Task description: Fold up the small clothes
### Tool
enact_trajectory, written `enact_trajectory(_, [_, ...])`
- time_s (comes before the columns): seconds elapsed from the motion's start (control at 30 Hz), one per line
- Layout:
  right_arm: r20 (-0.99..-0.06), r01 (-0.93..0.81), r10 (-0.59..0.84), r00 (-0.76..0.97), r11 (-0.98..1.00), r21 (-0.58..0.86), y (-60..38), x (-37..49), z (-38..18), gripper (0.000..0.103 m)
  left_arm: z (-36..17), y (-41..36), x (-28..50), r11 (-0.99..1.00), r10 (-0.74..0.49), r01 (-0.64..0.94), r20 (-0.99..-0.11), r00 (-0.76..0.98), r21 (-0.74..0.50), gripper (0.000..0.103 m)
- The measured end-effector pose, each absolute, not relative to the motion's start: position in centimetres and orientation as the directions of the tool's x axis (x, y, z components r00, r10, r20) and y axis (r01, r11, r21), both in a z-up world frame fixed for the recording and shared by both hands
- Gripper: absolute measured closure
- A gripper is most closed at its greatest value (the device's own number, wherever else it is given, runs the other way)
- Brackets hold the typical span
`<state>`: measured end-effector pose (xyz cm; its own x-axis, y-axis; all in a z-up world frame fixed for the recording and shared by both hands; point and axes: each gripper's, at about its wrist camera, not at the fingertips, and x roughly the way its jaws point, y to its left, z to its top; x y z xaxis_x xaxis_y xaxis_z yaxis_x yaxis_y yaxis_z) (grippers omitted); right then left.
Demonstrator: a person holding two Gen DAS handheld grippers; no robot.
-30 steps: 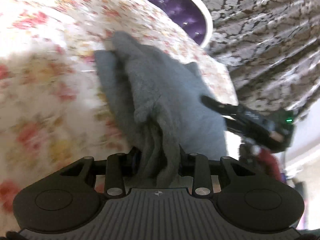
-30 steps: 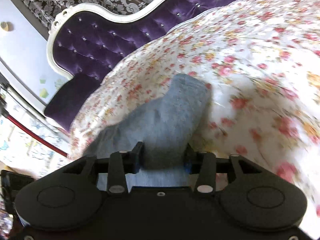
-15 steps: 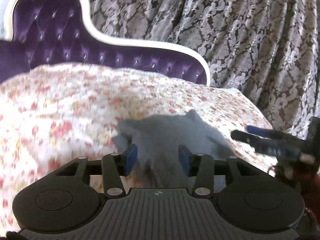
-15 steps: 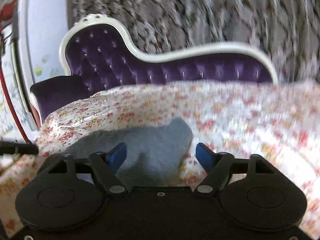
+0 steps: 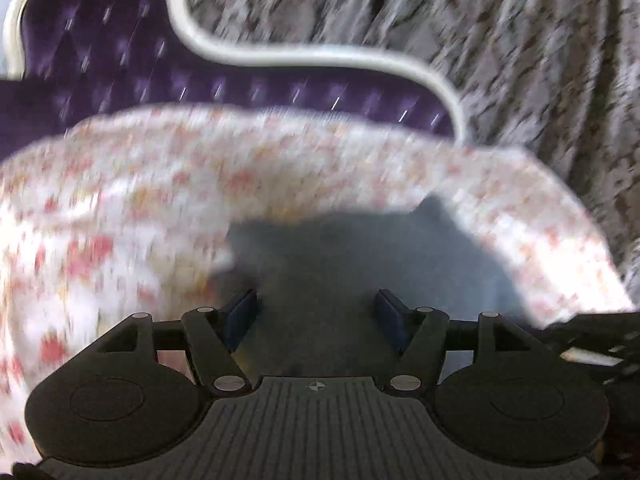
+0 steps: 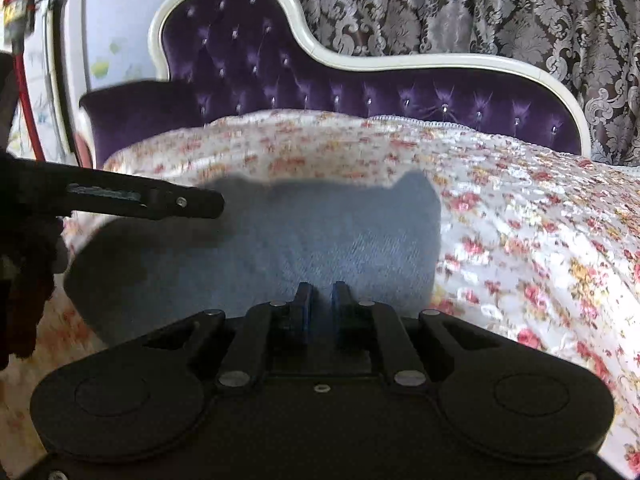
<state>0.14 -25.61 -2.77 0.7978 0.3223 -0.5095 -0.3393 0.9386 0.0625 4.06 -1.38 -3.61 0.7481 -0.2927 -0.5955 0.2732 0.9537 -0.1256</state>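
A small grey cloth [image 5: 360, 248] lies flat on the floral cover, spread wide with one corner sticking up at its far right. My left gripper [image 5: 318, 308] hangs over its near edge. Its jaws are opening; the cloth shows between the blue pads [image 5: 244, 312], but they do not press on it. In the right wrist view the same cloth [image 6: 320, 232] lies ahead. My right gripper [image 6: 322, 300] is closing at its near edge, pads almost together. I cannot tell whether any cloth is pinched there. The left gripper's fingers [image 6: 180, 202] reach in from the left over the cloth.
The floral cover [image 6: 520, 220] drapes a purple tufted sofa with a white frame [image 6: 280, 64]. A patterned grey curtain [image 6: 480, 8] hangs behind it. My right gripper's dark body [image 5: 592, 344] shows at the lower right of the left wrist view.
Both grippers have let go of the bunched cloth and pulled back with a roll to level. The cloth now lies flat. The left jaws have widened; the right opened wide, then came together.
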Motion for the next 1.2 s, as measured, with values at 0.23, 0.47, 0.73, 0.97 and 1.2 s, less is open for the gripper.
enact_trajectory(0.23, [-0.526, -0.343, 0.326, 0.786, 0.937, 0.069, -25.2, -0.2, -2.7, 0.081, -4.9, 0.5, 3.6, 0.948, -0.313, 0.201, -0.603, 0.734, -0.247, 0.03])
enact_trajectory(0.47, [-0.49, -0.377, 0.463, 0.739, 0.886, 0.269, -26.6, -0.1, -2.8, 0.037, -4.9, 0.4, 3.5, 0.948, -0.312, 0.199, -0.596, 0.74, -0.25, 0.029])
enact_trajectory(0.73, [-0.53, -0.54, 0.481, 0.698, 0.84, 0.052, -22.8, -1.2, -2.7, 0.007, -4.9, 1.2, 3.1, 0.941, -0.325, 0.193, -0.589, 0.74, -0.276, 0.027])
enact_trajectory(0.97, [-0.469, -0.562, 0.532, 0.705, 0.822, 0.09, -24.9, -1.3, -0.1, 0.018, -4.8, 1.7, 3.0, 0.937, -0.333, 0.189, -0.592, 0.734, -0.292, 0.026])
enact_trajectory(1.2, [-0.44, -0.514, 0.575, 0.69, 0.817, 0.26, -27.8, 6.0, 0.5, 0.017, -4.8, 1.8, 2.7, 0.94, -0.325, 0.18, -0.595, 0.735, -0.292, 0.026])
